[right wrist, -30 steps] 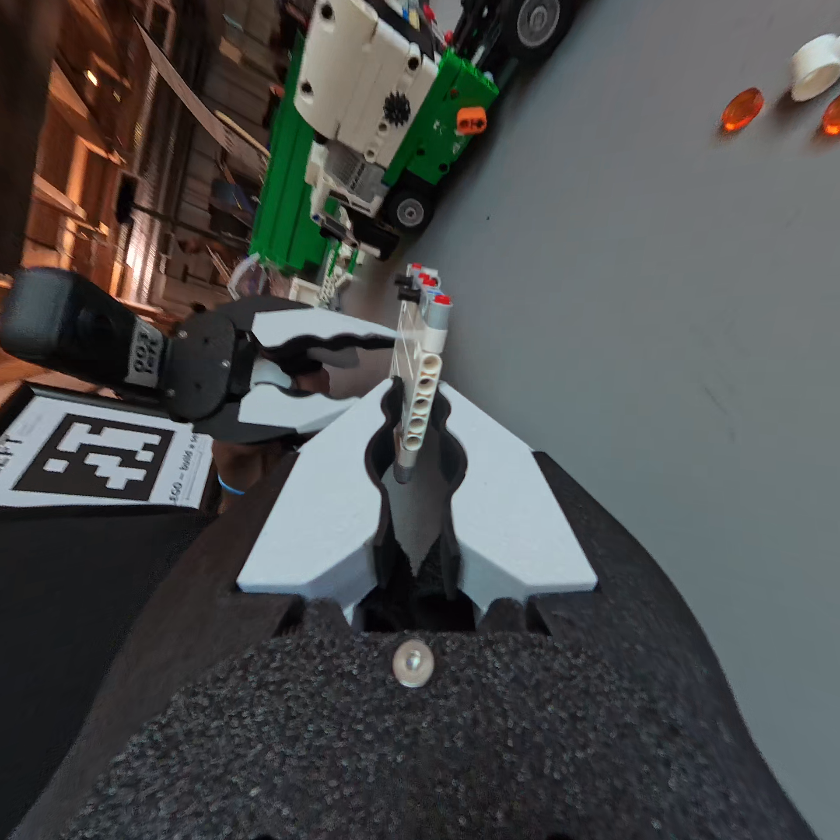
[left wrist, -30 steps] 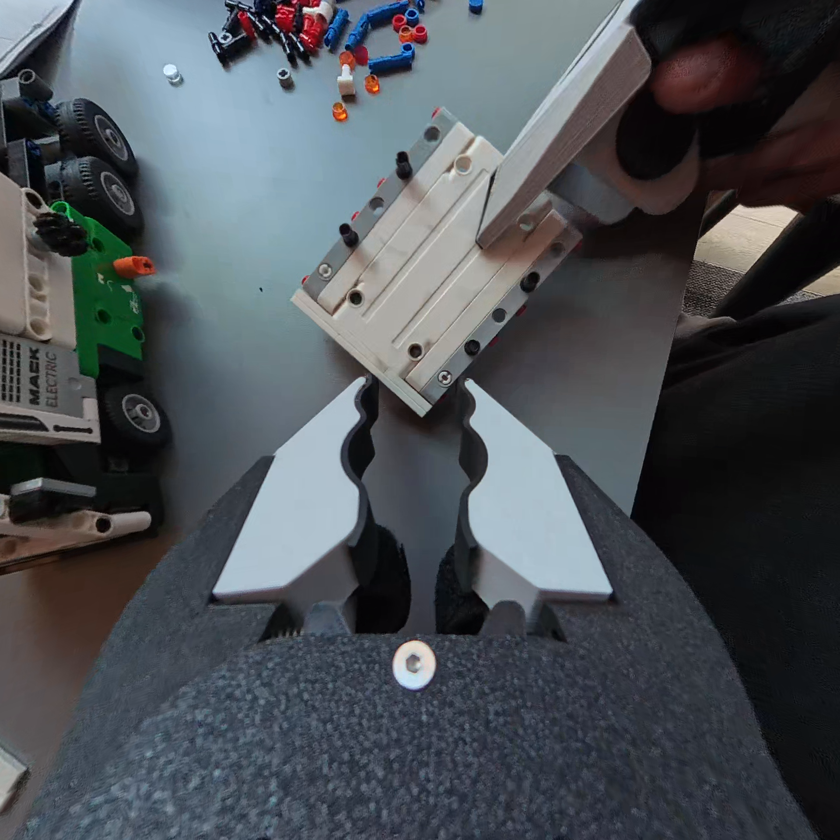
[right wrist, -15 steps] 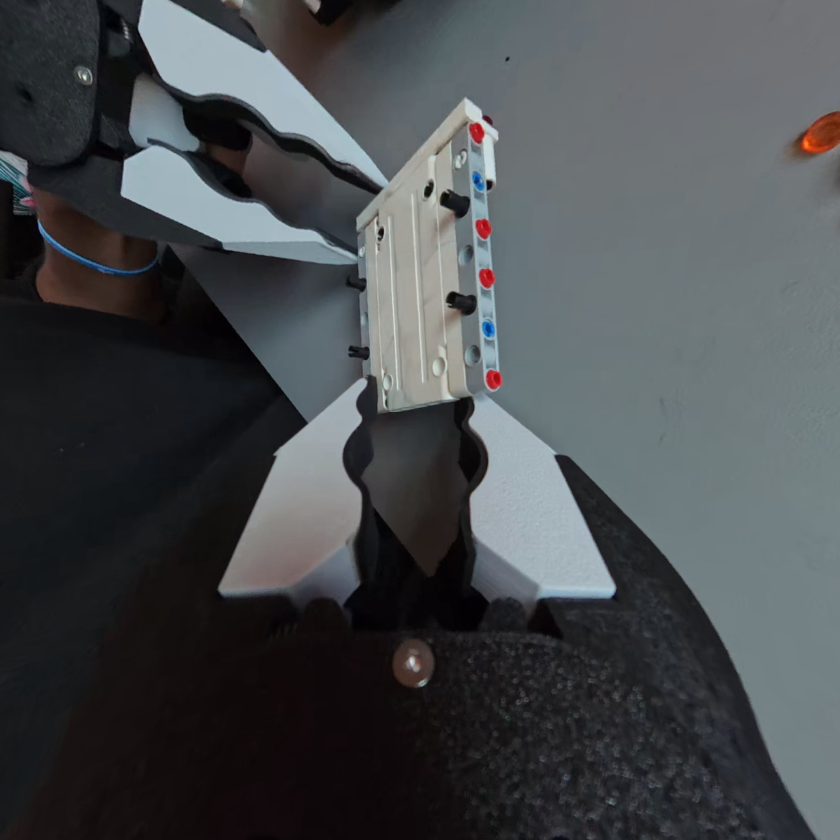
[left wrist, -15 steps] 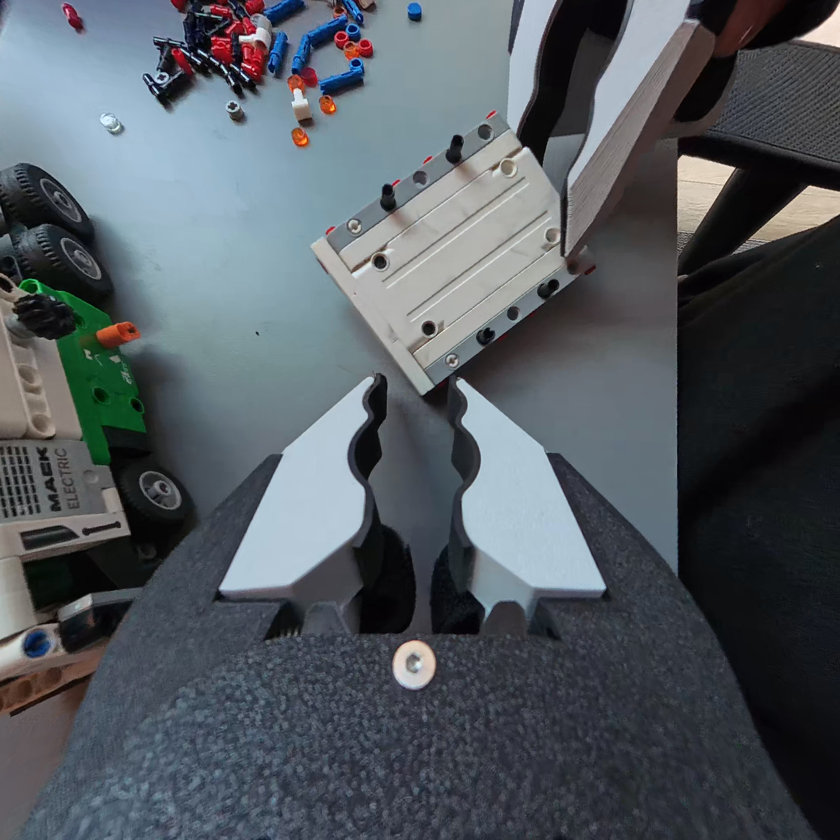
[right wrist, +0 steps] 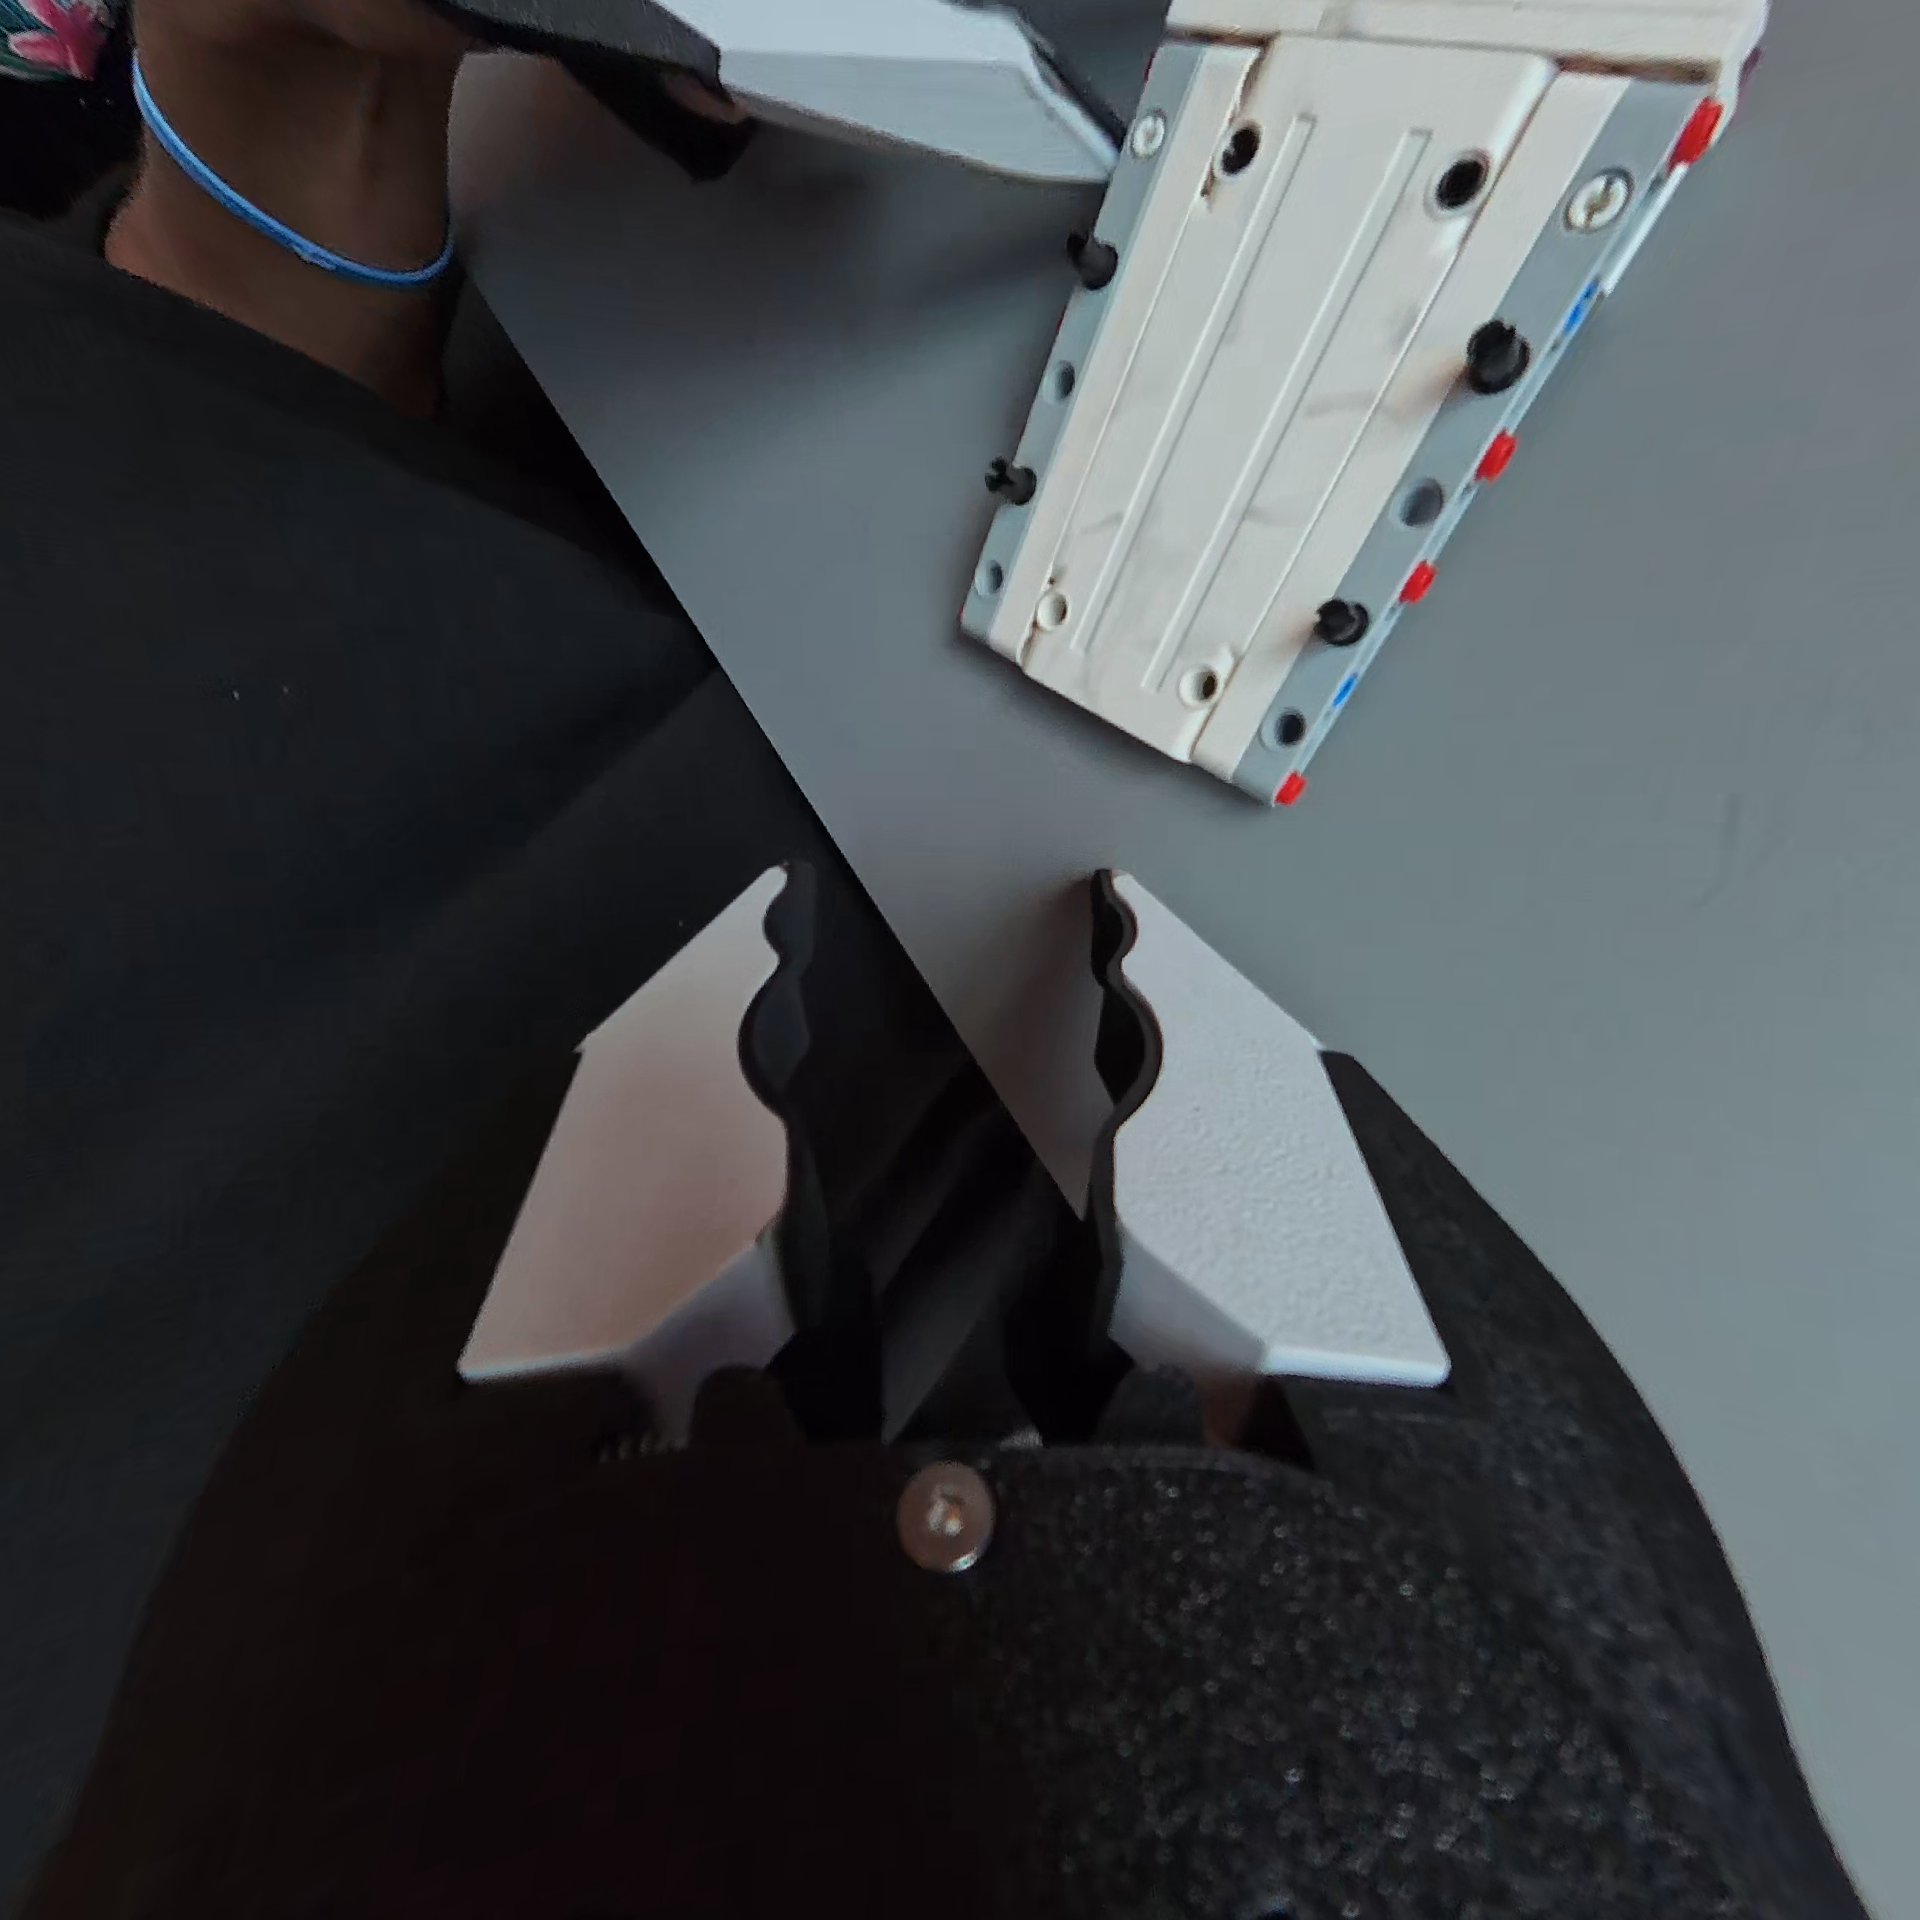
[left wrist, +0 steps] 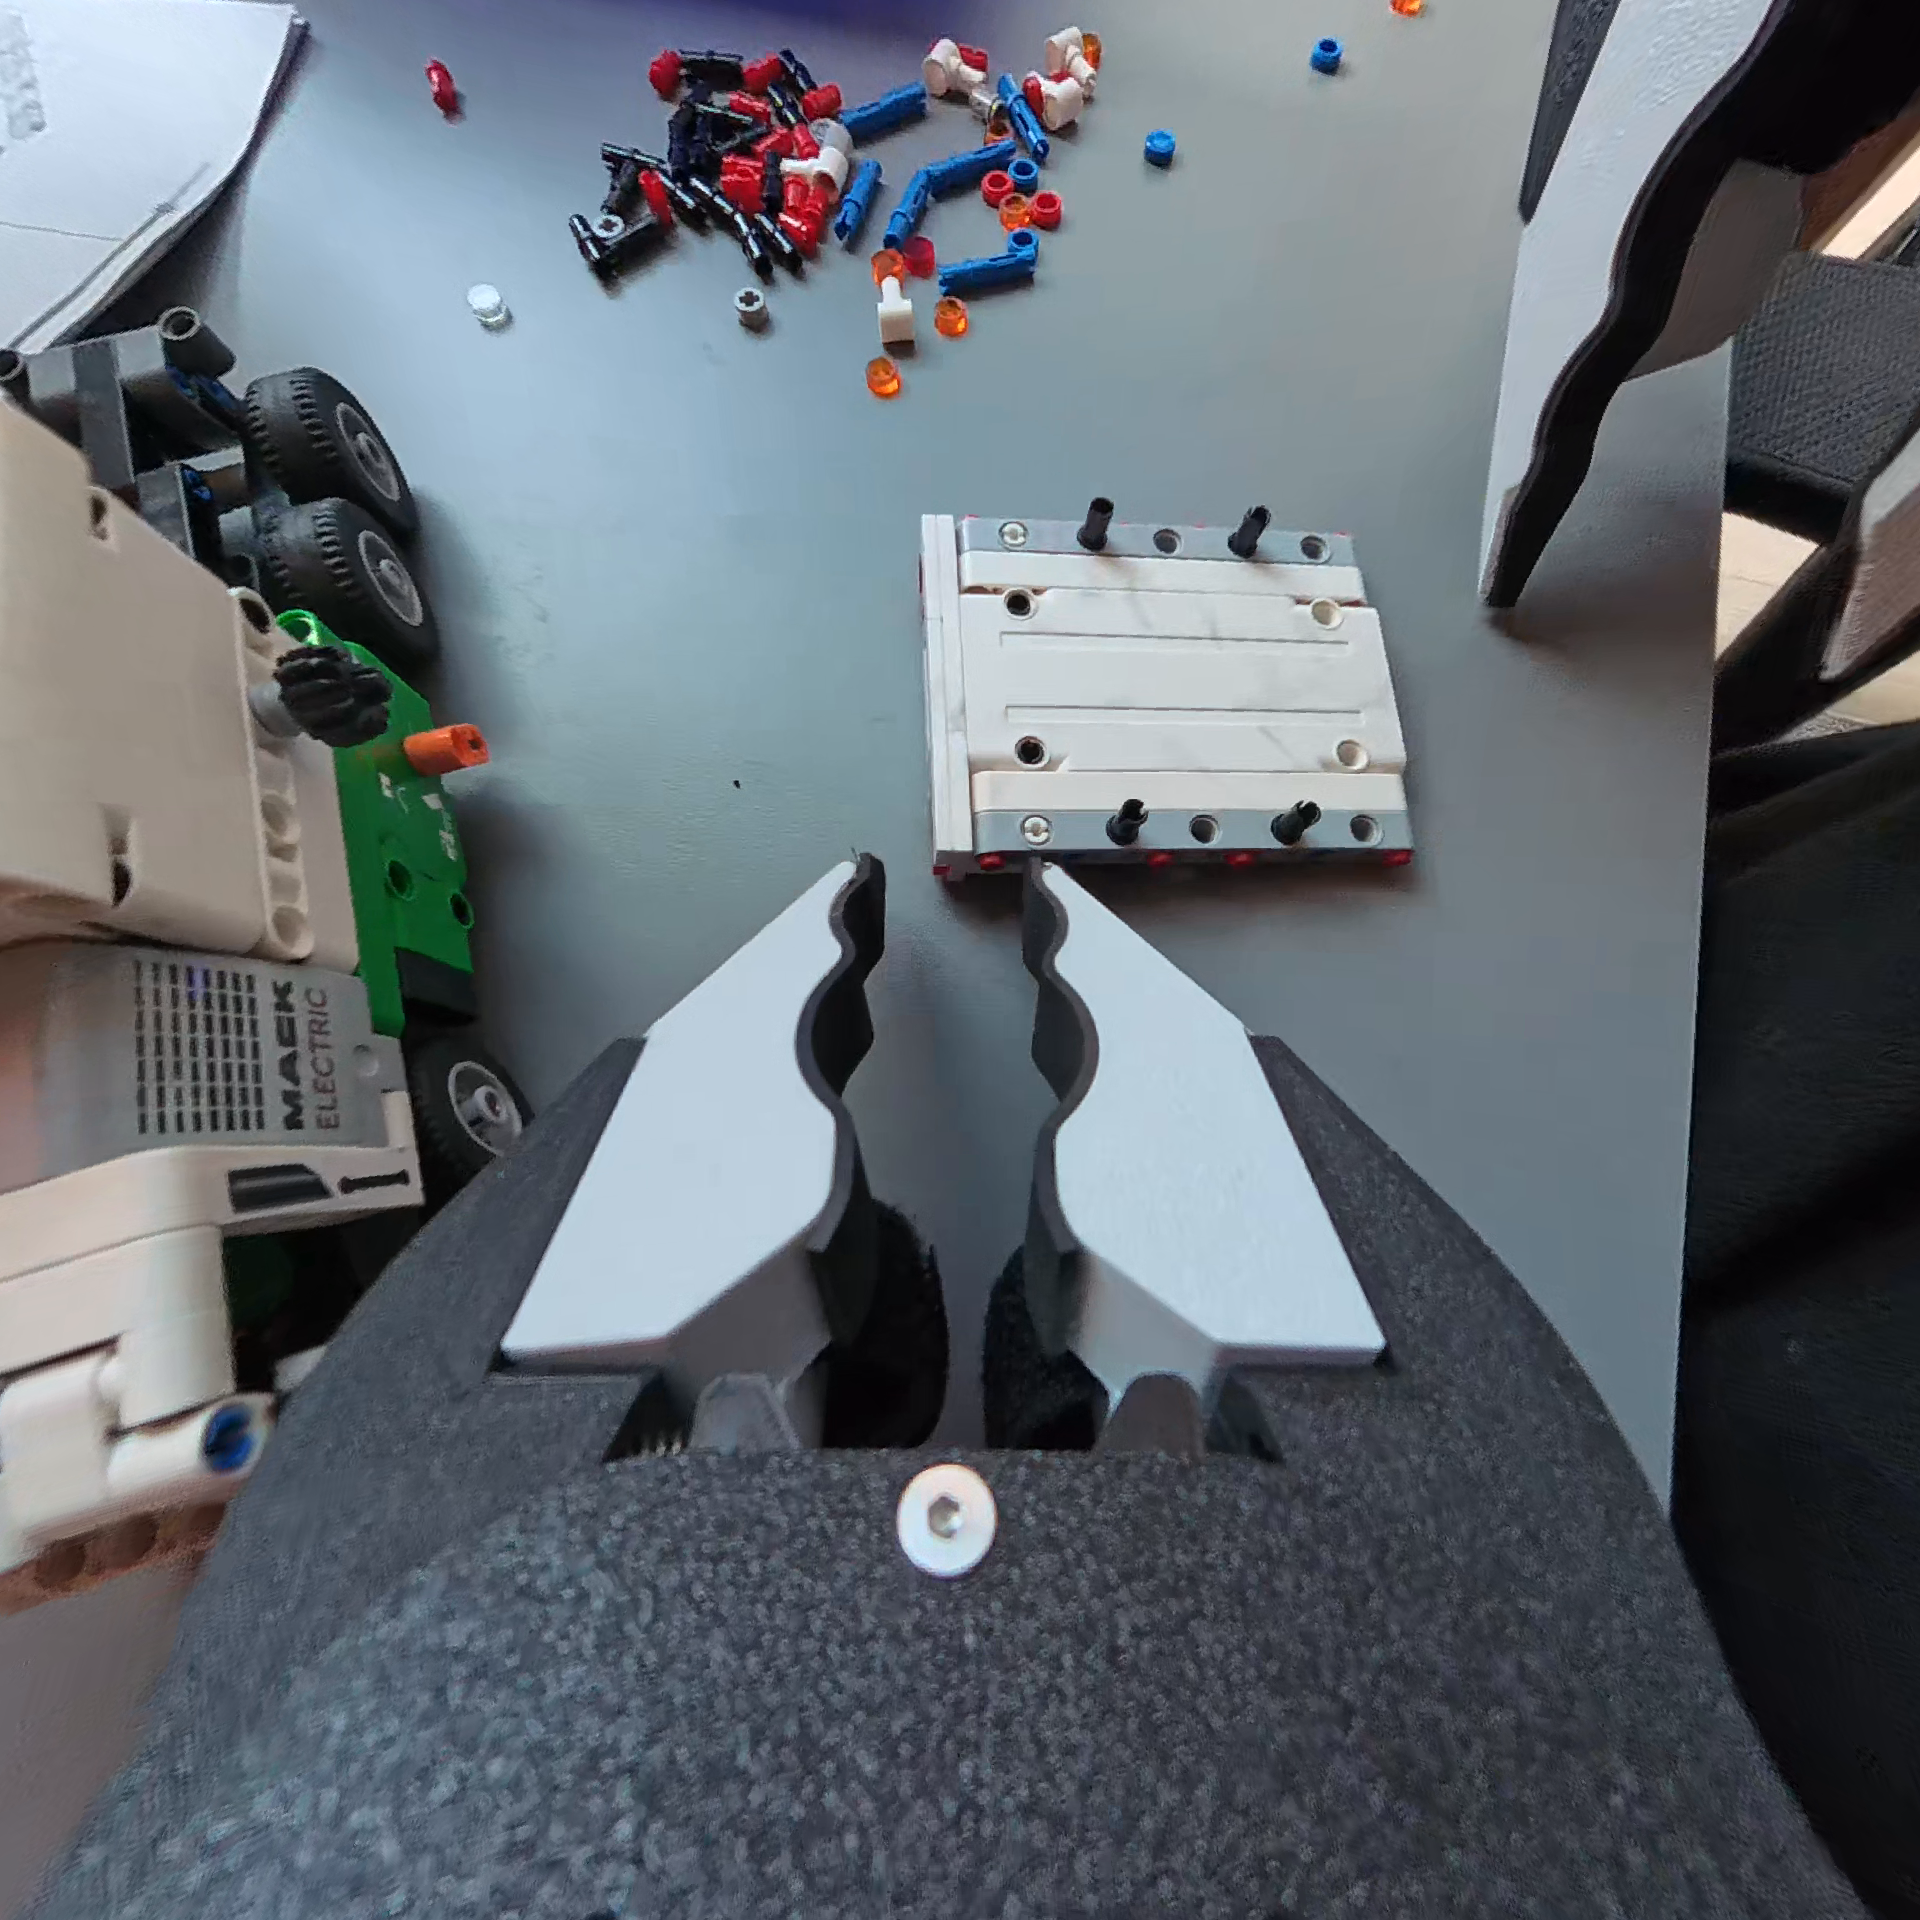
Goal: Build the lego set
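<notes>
1. Where my left wrist view begins, at its left edge, I count one white-and-green toy truck (left wrist: 187,831) with four black wheels in sight, and one sheet of paper (left wrist: 114,114) in the far corner
2. Farther along the grey table (left wrist: 644,540) lies one heap of small loose pieces (left wrist: 831,177), red, blue, black, white and orange, too many for me to count surely
3. My left gripper (left wrist: 951,883) stands with its jaws narrowly apart and nothing between them; its right fingertip (left wrist: 1044,894) is at the near edge of the one white-and-grey panel (left wrist: 1164,686), and I cannot tell whether they touch
4. That panel lies flat near the table's right edge, with four black pins standing up from its two grey strips
5. Half a second ago the panel sat skewed with my right gripper's finger on its corner; now it lies square and that gripper (right wrist: 945,883) has drawn back, jaws wide and empty, over the table edge (right wrist: 727,665)
6. Bare table stretches between truck and panel; right of the panel only a narrow strip remains before the drop
</notes>
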Demonstrator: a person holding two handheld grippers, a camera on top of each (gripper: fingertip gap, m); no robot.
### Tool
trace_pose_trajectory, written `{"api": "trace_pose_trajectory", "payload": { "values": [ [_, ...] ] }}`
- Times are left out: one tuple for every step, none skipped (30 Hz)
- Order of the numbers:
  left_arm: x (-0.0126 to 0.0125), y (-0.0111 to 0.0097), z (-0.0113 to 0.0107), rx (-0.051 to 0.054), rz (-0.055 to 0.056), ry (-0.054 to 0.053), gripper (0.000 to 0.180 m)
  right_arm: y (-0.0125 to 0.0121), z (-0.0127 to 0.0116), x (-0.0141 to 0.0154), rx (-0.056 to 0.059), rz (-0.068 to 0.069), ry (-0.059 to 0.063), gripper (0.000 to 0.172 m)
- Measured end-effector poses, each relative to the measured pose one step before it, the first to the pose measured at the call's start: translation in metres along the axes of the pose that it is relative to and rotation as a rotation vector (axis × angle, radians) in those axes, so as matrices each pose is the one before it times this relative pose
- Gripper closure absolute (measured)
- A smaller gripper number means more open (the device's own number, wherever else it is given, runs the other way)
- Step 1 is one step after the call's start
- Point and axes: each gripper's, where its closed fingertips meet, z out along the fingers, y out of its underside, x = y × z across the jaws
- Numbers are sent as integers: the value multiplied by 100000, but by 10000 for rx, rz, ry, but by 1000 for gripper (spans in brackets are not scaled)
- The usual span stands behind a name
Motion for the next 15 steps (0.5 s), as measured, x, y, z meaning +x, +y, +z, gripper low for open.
{"api": "trace_pose_trajectory", "payload": {
  "values": [
    [-20, -80, -231, 98, -118, -91, 156, 426, -582, 294, -110, -93, 115, 118],
    [90, -8, -348, 49, -132, -22, 156, 49, -795, 571, 134, -101, 249, 118],
    [31, -65, -507, 63, -139, -87, 156, -404, -906, 782, 393, -84, 333, 119],
    [80, -300, -725, 144, -121, -71, 155, -820, -920, 864, 568, -54, 345, 120],
    [272, -644, -949, 251, -120, 69, 155, -1295, -893, 884, 771, -83, 383, 123],
    [370, -1141, -1177, 393, -155, 167, 155, -1800, -809, 873, 1022, -202, 436, 125],
    [360, -1605, -1339, 497, -160, 231, 154, -2139, -580, 765, 1185, -329, 387, 125],
    [376, -1875, -1339, 467, -106, 337, 153, -2185, -240, 863, 1198, -401, 415, 123],
    [312, -1884, -1207, 298, -52, 395, 151, -1881, 150, 1260, 980, -431, 632, 120],
    [-89, -1627, -935, 4, 0, 258, 150, -1285, 483, 1394, 564, -474, 717, 120],
    [-923, -1387, -691, -221, 90, -148, 150, -958, 726, 1307, 397, -440, 654, 120],
    [-1796, -1407, -451, -203, 251, -560, 150, -826, 830, 1179, 409, -296, 591, 121],
    [-2246, -1403, -40, -172, 398, -694, 150, -689, 792, 1066, 419, -62, 552, 126],
    [-2306, -1031, 549, -371, 399, -607, 145, -623, 713, 853, 477, 175, 421, 131],
    [-1905, -516, 1178, -674, 394, -337, 136, -575, 622, 369, 485, 217, 69, 133]
  ]
}}
